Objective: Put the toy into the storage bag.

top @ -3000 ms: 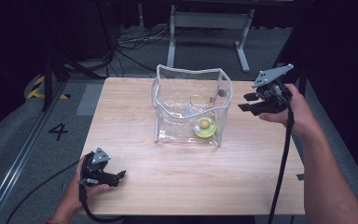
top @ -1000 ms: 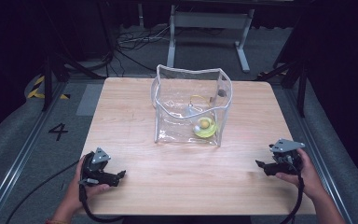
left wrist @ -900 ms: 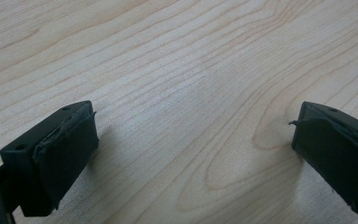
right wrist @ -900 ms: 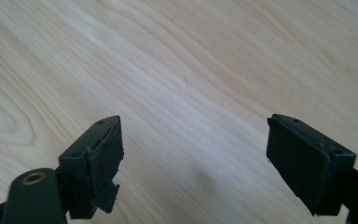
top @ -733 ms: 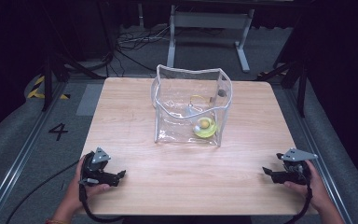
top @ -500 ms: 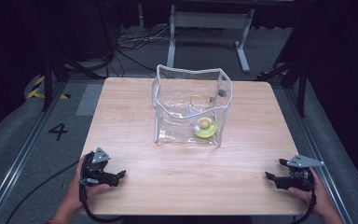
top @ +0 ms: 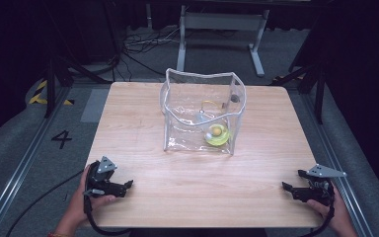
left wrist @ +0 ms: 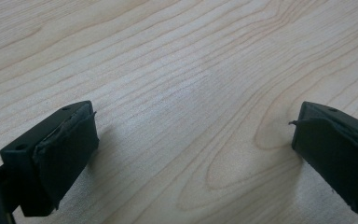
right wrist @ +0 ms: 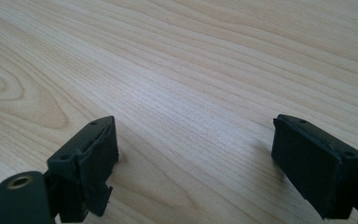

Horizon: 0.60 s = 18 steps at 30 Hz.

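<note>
Left claw (top: 127, 185) rests at near left corner of desk (top: 187, 177), jaws released, bare wood between them. Right claw (top: 288, 188) at near right corner, jaws released and just been opening, nothing between. Farther back, mid-desk, well apart from both: clear bag (top: 177, 123), upright, open-topped, yellow item (top: 216, 134) inside.

The table (top: 143, 123) at the frame's centre is pale matt wood with fine grain, the bag (top: 201, 109) on it clear glossy plastic, and the gripper pads (left wrist: 67, 149) look like matt black, slightly rough rubber.
</note>
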{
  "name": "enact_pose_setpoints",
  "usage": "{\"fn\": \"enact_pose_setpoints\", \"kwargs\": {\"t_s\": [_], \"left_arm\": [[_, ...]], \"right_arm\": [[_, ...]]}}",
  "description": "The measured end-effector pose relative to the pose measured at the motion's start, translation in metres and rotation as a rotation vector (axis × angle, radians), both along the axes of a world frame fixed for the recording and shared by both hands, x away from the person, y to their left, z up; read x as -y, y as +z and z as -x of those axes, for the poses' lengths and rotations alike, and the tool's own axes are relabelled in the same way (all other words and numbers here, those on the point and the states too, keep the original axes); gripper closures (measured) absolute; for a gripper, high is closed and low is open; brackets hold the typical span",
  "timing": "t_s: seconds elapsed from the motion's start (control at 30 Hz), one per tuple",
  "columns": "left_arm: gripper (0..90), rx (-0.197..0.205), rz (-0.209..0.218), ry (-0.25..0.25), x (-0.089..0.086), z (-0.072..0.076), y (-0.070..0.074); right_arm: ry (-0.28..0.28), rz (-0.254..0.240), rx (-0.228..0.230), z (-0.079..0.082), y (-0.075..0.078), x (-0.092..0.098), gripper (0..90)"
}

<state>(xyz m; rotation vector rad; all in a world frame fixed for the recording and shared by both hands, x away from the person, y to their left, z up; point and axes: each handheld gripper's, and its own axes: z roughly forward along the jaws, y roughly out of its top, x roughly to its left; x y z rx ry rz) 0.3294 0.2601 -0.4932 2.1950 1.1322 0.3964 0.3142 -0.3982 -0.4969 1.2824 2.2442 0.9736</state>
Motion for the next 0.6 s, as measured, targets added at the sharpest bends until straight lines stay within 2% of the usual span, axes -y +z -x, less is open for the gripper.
{"fn": "enact_pose_setpoints", "kwargs": {"t_s": [0.6], "left_arm": [[0.5, 0.001, -0.001, 0.011, 0.0003, -0.0011, 0.0]], "right_arm": [[0.0, 0.0, 0.0, 0.0, 0.0, 0.0, 14.5]]}}
